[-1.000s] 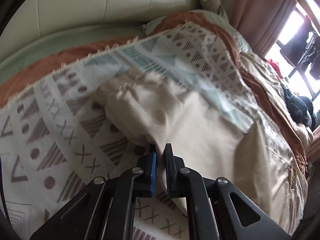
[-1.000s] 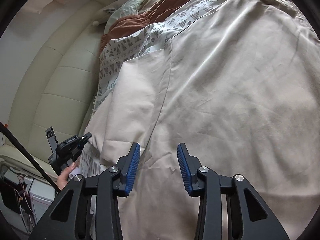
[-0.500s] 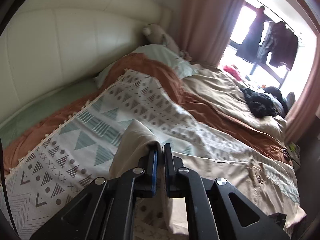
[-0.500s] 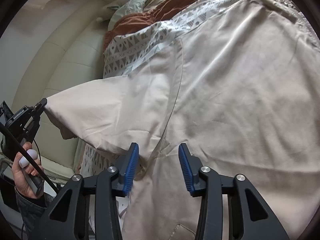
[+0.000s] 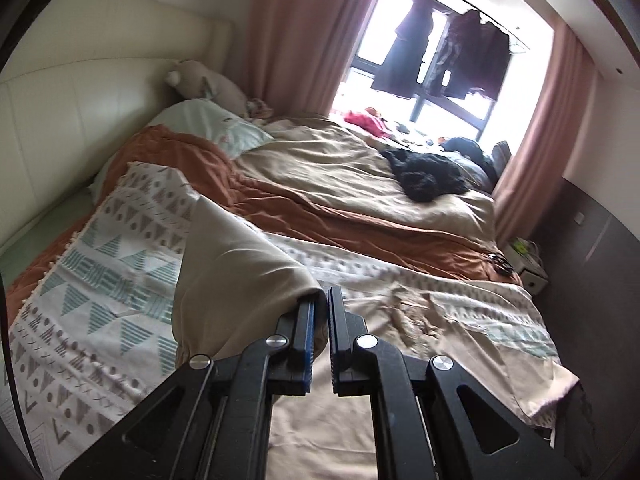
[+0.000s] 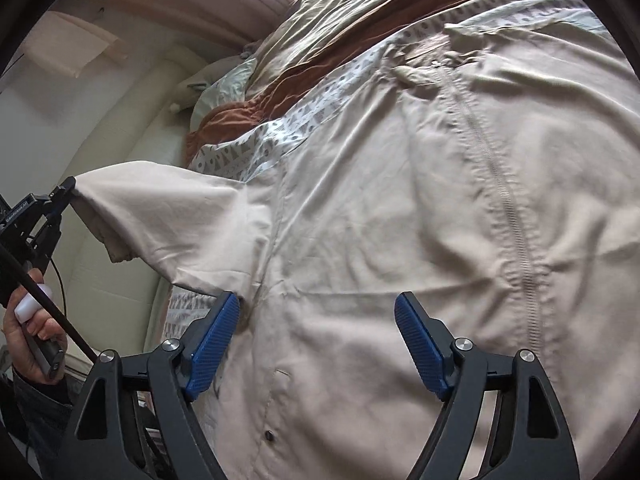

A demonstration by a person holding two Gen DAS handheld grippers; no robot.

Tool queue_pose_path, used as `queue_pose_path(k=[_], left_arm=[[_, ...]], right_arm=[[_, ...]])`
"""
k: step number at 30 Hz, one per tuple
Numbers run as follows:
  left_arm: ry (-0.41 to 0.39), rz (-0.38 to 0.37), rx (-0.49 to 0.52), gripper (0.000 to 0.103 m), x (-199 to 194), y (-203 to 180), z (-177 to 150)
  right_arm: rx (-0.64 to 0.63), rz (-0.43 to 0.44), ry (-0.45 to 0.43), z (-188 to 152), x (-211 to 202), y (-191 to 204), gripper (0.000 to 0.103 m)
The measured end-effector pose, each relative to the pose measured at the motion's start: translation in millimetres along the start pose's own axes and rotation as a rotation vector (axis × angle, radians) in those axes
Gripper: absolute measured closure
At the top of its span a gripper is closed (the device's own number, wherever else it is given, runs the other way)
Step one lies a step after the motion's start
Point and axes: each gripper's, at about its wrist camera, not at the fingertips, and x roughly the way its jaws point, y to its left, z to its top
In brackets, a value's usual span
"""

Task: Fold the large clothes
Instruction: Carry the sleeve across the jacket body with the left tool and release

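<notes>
Left wrist: left gripper (image 5: 319, 316) clamped on beige sleeve (image 5: 236, 264), lifted off patterned blanket (image 5: 100, 292), probably for folding inward.

Right wrist: right gripper (image 6: 316, 344) opening, nothing between; hovering over jacket (image 6: 400, 208) spread across bed, near armpit.

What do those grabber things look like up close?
The right gripper and the left gripper are both black, angular frames with triangular cut-outs and silver bolts. Their fingers carry ridged blue pads. A thin black cable trails from the left one, and the hand holding it wears a dark sleeve.
</notes>
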Motion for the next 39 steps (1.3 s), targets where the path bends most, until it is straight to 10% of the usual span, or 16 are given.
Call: queue_pose_path(k=[25,35,36,39], left_arm=[[0.272,-0.236,0.132,0.095,106.4,-136.6,-100.0],[0.345,-0.159,0.047,0.092,90.1,-131.0,-130.0],[0.332,-0.143,0.035,0.081,82.1,-126.0,-129.5],[0.262,-0.118,0.005,0.001,57.8,-108.3,-128.3]], right_arm=[[0.299,-0.043,-0.106,21.1,-71.1,-102.6,0.024],[0.281,-0.041,-0.113,23.5,-69.2,-102.9,0.024],[0.269,-0.042,-0.111,23.1,-68.2,-99.8,0.024],[0.221,-0.051,-0.111,21.9,-66.6,-90.9,0.024]])
